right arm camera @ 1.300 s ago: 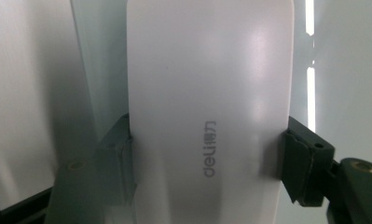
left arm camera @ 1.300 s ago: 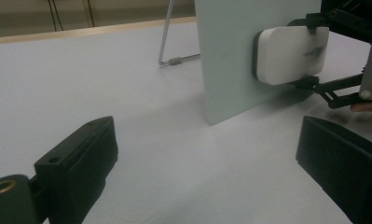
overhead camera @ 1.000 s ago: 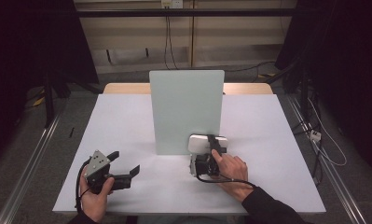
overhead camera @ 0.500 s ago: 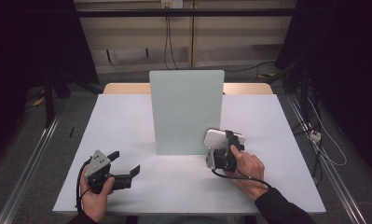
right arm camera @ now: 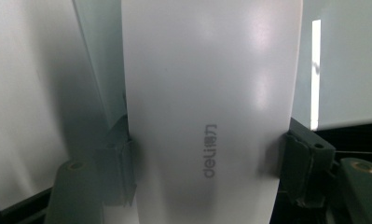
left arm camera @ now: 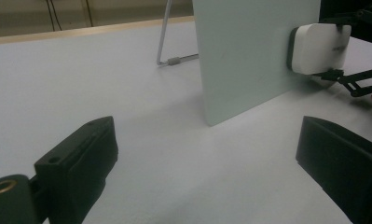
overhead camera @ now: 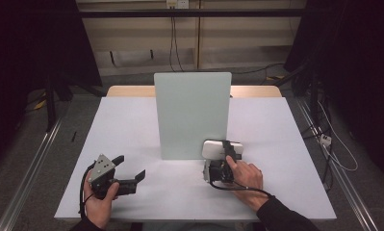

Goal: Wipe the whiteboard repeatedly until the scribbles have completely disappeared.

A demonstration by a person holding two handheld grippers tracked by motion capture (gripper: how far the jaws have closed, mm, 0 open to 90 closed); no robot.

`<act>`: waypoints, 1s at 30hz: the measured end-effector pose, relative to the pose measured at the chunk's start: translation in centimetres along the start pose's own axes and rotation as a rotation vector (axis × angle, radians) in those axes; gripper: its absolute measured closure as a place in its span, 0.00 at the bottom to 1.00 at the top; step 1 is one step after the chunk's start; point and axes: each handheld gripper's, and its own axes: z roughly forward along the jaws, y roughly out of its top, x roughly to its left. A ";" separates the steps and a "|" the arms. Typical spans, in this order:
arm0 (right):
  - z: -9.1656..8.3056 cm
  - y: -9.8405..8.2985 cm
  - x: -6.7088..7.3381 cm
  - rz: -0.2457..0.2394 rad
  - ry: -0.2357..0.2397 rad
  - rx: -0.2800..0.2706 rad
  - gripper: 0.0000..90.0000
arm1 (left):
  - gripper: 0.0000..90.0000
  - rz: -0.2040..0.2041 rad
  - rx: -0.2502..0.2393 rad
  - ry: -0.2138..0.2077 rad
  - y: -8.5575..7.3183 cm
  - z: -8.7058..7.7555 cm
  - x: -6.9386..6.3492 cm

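Right gripper (overhead camera: 226, 153) clamped on the white eraser (overhead camera: 217, 149), a rounded block pressed against the upright board (overhead camera: 192, 113) at its 5 o'clock corner; left gripper (overhead camera: 130, 168) open, empty.

Eraser (right arm camera: 211, 107) cut off top and bottom — board's (overhead camera: 192, 113) lower right corner hidden behind it

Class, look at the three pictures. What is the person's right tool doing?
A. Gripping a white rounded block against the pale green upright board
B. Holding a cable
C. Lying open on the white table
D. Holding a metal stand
A: the right tool has its jaws shut on both sides of the white rounded block, which sits against the pale green upright board.
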 end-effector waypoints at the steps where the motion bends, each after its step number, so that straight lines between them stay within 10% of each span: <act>1: 0.0 0.5 0.1 0.001 0.003 -0.003 0.35 | 0.06 0.000 0.000 -0.001 0.0 0.0 0.0; 21: -0.1 6.4 2.0 -0.036 0.023 -0.085 0.35 | 0.06 0.000 -0.003 -0.004 0.0 0.0 0.0; 30: 0.0 8.0 1.0 0.023 0.026 -0.094 0.35 | 0.06 -0.003 -0.004 -0.003 0.0 -0.1 0.1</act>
